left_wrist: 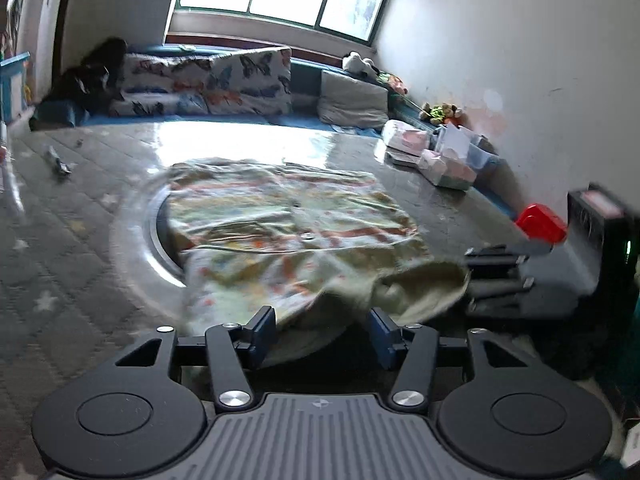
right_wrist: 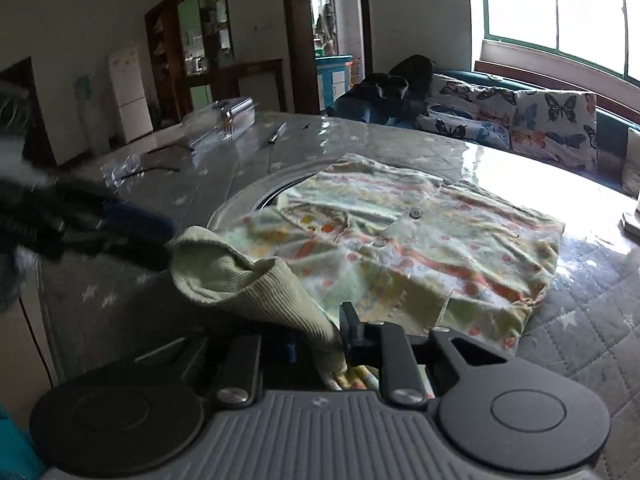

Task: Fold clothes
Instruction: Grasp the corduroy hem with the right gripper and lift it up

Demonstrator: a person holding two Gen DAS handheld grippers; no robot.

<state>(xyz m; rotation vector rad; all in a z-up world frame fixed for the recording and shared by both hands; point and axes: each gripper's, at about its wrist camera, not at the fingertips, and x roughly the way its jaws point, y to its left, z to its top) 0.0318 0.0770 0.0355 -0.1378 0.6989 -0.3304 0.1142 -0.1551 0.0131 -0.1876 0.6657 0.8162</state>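
Left wrist view: my left tool [left_wrist: 322, 330] is standing open, its pads clear of the shirt [left_wrist: 280, 232] lying across the worktop [left_wrist: 80, 200]. My right tool [right_wrist: 320, 344] is pinching the shirt's near ribbed hem [right_wrist: 256, 292].

Shirt [left_wrist: 280, 216] flat on table [left_wrist: 80, 200], cushions [left_wrist: 208, 84] behind, boxes [left_wrist: 436, 156] right.

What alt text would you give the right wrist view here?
The right gripper is shut on the ribbed green cuff of a pastel printed shirt lying on a grey star-patterned table. The left gripper reaches in, blurred, from the left edge; butterfly cushions sit beneath a bright window behind.
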